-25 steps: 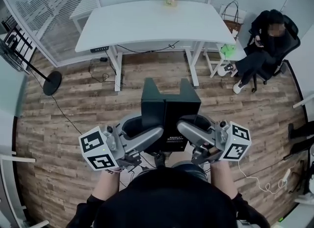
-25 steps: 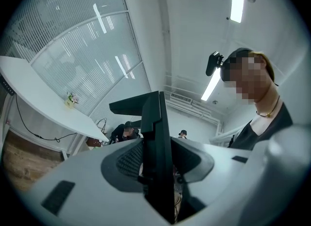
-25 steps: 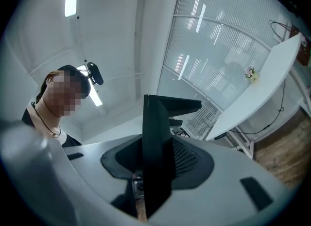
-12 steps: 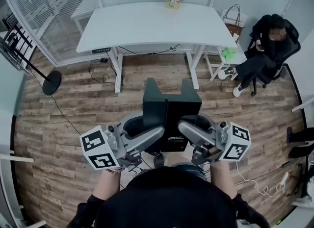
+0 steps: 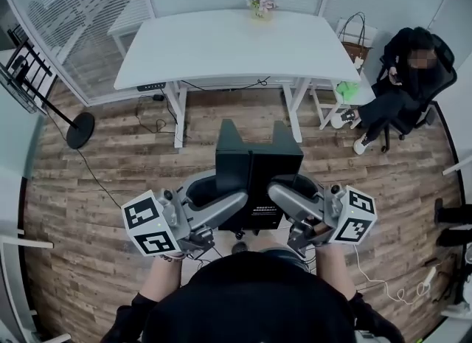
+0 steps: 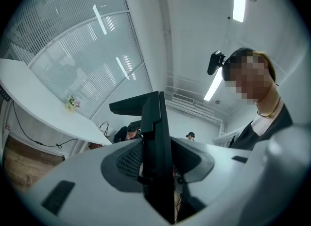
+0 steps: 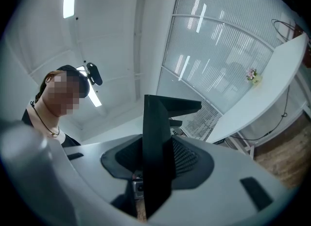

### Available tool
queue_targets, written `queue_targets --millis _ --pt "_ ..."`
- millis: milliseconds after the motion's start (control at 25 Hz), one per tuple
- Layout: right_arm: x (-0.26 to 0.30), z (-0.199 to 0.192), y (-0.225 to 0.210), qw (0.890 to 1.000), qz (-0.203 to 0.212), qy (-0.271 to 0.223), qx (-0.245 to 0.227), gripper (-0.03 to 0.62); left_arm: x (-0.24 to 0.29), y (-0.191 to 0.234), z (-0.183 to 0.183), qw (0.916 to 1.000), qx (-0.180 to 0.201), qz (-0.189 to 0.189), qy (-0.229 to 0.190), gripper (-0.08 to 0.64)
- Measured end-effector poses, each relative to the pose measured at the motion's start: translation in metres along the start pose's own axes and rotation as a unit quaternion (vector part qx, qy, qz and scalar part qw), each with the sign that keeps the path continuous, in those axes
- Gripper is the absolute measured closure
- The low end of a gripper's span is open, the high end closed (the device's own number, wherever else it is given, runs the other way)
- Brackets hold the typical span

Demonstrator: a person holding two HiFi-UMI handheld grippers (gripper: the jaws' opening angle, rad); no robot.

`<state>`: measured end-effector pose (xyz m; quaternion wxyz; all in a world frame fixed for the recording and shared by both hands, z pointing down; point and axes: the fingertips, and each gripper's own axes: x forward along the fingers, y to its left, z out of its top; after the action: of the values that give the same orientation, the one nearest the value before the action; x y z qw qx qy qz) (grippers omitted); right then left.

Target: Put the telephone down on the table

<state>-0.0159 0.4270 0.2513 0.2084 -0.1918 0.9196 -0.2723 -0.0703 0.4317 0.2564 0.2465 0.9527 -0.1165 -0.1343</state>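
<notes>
The telephone [image 5: 257, 178] is a black boxy slab with two raised corners at its far end. I hold it in the air over the wooden floor, in front of my body. My left gripper [image 5: 225, 203] is shut on its left side and my right gripper [image 5: 284, 198] on its right side. In the left gripper view the black edge [image 6: 158, 142] stands upright between the ribbed pads [image 6: 130, 158]. The right gripper view shows the same black edge [image 7: 156, 157] clamped between its pads [image 7: 183, 156]. The white table [image 5: 221, 43] stands ahead, some way beyond the telephone.
A small vase of flowers [image 5: 259, 2] sits at the table's far edge. A person sits in a black chair [image 5: 404, 76] at the right, beside a small white stand [image 5: 352, 87]. A black floor stand [image 5: 80, 129] is at the left. Cables [image 5: 383, 284] trail on the floor.
The table and floor have slid down the head view, so I have come a little closer to the table. Both grippers keep the same grip on the telephone.
</notes>
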Motion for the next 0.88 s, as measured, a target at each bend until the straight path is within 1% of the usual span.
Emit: queue_targets --millis 560,720,880 --pt "0.012 0.054 -0.072 1.000 0.005 0.002 0.005 0.416 0.056 0.065 0.029 1.0000 0.001 0.010 -0.003 0.371" --pt "0.017 0.071 -0.089 1.000 0.013 0.003 0.006 0.416 0.071 0.079 0.040 0.9999 0.006 0.015 -0.004 0.371" --pt "0.025 0.087 -0.110 1.000 0.025 0.011 0.010 0.416 0.085 0.099 0.051 0.9995 0.009 0.028 -0.009 0.371"
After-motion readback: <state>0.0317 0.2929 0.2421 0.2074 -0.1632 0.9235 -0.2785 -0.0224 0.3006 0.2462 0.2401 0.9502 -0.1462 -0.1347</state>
